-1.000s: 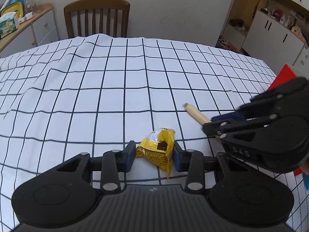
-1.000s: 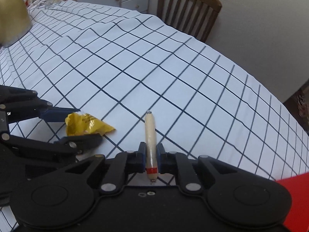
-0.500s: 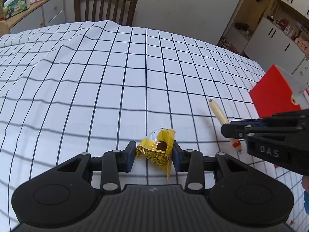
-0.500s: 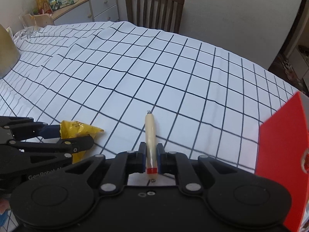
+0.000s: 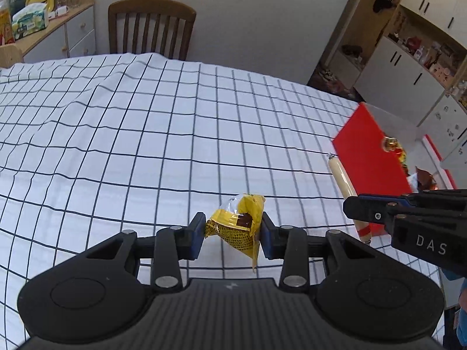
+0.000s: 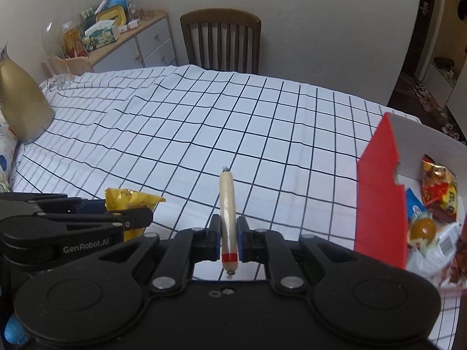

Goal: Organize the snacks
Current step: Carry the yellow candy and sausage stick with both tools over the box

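Pinching yellow packet [image 5: 238,229] in left gripper [image 5: 232,230], sausage stick [image 6: 227,218] in right gripper [image 6: 227,237], nearing red box [image 6: 379,204]; risking clipping its wall, dropping both.

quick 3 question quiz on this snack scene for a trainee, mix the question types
1. True or false: the left gripper holds a yellow packet.
2. What does the right gripper hold? A) sausage stick B) spoon C) nothing
3. Fill in: the red box already holds ____.

Key: 1 true. 2 A, the sausage stick sits between its fingers. 3 snacks.
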